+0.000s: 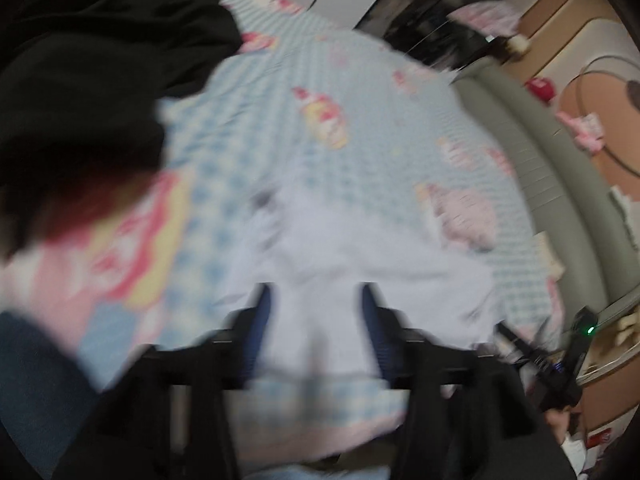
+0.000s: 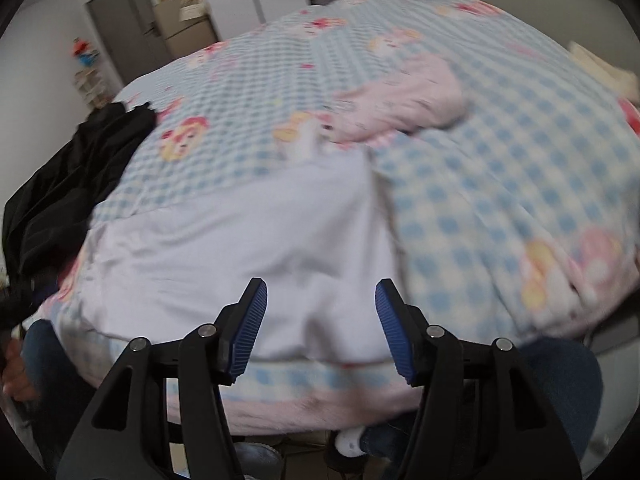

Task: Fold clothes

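We are holding our left gripper (image 1: 316,308) and right gripper (image 2: 320,304) open, gripping nothing, above the white garment (image 2: 240,240) lying, seemingly flat, at six o'clock on the checked bedspread (image 2: 500,168); black clothes (image 1: 100,60) are sitting at ten o'clock.

Black claw (image 2: 320,300) frames w/ silver screws, ribbed blue pads (image 2: 252,328); dark blue jeans (image 2: 560,380).

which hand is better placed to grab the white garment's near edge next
Probably right: the right gripper hangs open over the white garment in a sharp view; the left gripper, also open, is motion-blurred.
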Motion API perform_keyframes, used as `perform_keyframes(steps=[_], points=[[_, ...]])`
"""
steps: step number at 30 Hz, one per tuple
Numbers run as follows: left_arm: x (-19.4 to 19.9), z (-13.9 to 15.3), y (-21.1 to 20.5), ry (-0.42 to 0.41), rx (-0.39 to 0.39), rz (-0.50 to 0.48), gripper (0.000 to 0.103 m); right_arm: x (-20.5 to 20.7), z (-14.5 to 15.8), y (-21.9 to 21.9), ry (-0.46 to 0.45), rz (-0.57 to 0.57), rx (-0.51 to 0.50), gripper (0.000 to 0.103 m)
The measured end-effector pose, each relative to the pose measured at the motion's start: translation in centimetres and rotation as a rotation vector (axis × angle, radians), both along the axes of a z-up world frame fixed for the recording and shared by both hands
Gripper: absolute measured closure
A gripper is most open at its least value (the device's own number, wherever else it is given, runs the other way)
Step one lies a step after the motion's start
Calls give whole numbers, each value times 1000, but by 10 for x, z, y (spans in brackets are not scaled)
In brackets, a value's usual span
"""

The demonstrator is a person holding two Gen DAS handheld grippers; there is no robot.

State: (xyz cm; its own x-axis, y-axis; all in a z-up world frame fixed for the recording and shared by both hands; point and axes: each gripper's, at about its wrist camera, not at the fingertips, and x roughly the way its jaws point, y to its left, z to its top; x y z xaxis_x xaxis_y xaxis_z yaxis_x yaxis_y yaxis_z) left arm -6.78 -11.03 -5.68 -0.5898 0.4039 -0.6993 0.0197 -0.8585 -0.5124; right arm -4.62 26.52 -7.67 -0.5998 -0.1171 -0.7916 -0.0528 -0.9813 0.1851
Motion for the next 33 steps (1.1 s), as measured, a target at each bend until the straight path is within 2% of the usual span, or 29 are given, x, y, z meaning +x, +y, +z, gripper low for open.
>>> perform_keyframes(steps=[2,5,9,13,16,20,24,27,31,33], points=[[-19,-6,22,-13,-56,-21,52,-6,2,-9,8,29,-1,44],[-35,-17,49,-20,-189,-65,52,-18,-3,-22,6,58,5,44],[-44,-26,69,-20,-251,-142,52,-36,-10,-39,1,93,63,44],[-45,-29,95,16,-346,-187,52,-54,-18,-57,-29,129,121,44],[-56,-38,101,-33,-425,-204,52,-65,-25,-67,-53,132,169,41],[-71,-42,56,-92,-377,-105,55,-79,-43,-61,-114,134,188,39],[-75,-35,14,-108,-355,4,55,-78,-45,-49,-113,152,191,39],[-75,-27,-11,-101,-335,69,55,-68,-38,-34,-95,147,122,40],[-77,-18,11,-1,-230,-34,55,-64,-9,-5,25,76,64,36],[-83,-25,22,-8,-235,-56,55,-76,-14,5,16,52,57,32]])
